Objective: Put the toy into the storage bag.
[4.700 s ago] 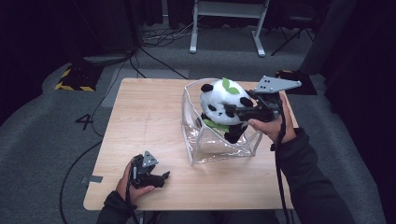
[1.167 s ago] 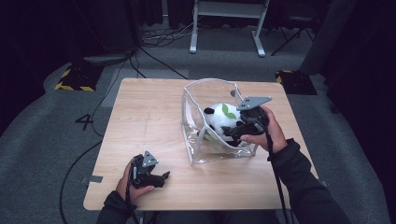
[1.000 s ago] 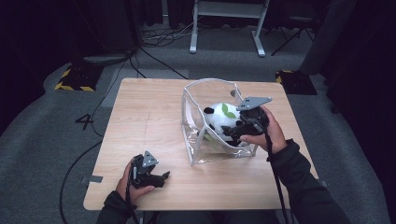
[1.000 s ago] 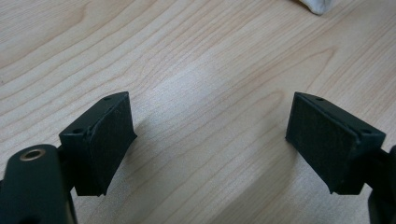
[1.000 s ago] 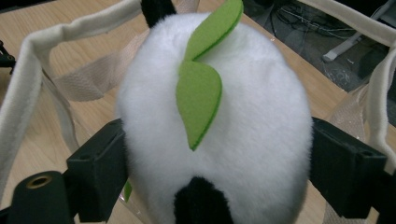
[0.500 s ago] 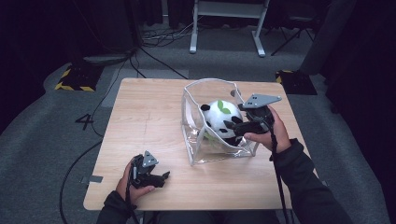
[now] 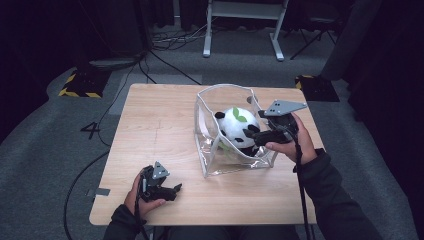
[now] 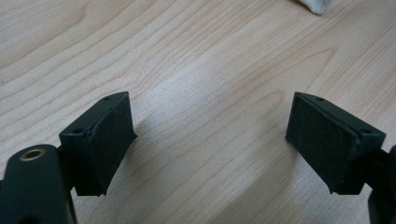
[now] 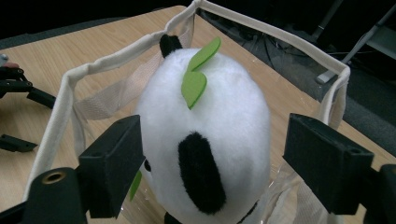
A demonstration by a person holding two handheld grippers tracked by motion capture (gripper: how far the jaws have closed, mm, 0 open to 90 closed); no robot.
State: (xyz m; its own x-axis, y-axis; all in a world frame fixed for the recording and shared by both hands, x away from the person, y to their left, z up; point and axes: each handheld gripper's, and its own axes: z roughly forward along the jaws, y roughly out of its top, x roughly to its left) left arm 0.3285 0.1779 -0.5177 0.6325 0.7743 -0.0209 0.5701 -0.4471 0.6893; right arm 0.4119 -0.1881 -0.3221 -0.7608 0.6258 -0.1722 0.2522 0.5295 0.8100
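At the left, the left gripper (image 7: 167, 190) rests on the table (image 7: 150, 130) near its front edge, well apart from the bag, and its jaws stand wide open with only bare wood between them; I think it waits there so that it does not disturb the work. In the middle, the clear bag (image 7: 210, 165) stands upright with its mouth open, so the toy can go in from above. The panda toy (image 7: 239, 127) sits inside the bag, its head near the rim. At the right, the right gripper (image 7: 260, 136) reaches over the bag's edge; its jaws are spread on both sides of the panda, and the right jaw is clearly apart from it.
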